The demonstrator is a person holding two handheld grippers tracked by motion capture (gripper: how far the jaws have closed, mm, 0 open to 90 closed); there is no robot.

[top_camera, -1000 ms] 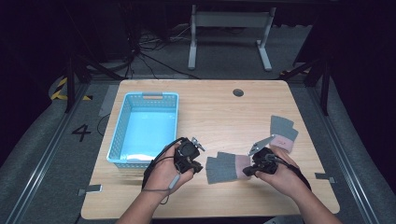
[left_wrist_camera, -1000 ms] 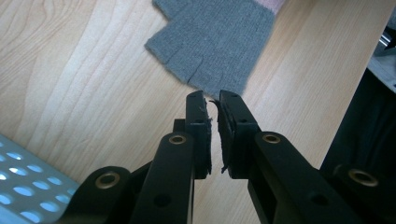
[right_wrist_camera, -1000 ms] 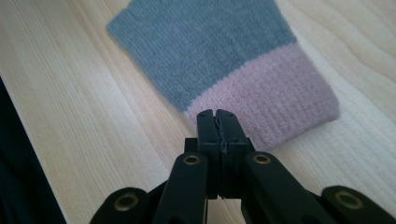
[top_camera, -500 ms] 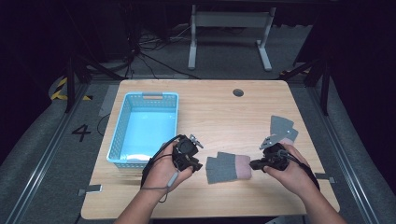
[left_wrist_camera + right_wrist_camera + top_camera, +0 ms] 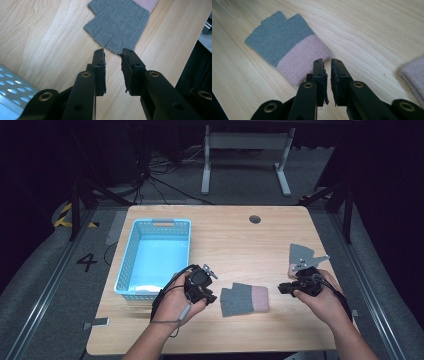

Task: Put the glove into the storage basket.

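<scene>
Wooden table [image 5: 235,235] at centre of the high view, with a light blue perforated basket [image 5: 131,262] on its left part. Grey fingerless glove with pink cuff [image 5: 244,299] flat on the table at lower centre of the high view, finger stubs toward the frame's left, cuff toward the right. Left gripper [image 5: 206,292] held in the person's left hand [image 5: 176,301] just left of the glove's finger end; in the left gripper view, jaws parted by a narrow gap with nothing between them, tips close above the wood at the glove's [image 5: 117,23] grey edge, contact not determinable. Right gripper [image 5: 285,288] held in the right hand [image 5: 325,300] near the cuff end; in the right gripper view, jaws likewise set narrowly apart and empty, tips just beside the pink cuff of the glove [image 5: 287,47]. Second grey glove [image 5: 300,254] at right of the high view, above the right gripper, well apart from the first; pink edge [image 5: 414,76] at the right margin of the right gripper view.
</scene>
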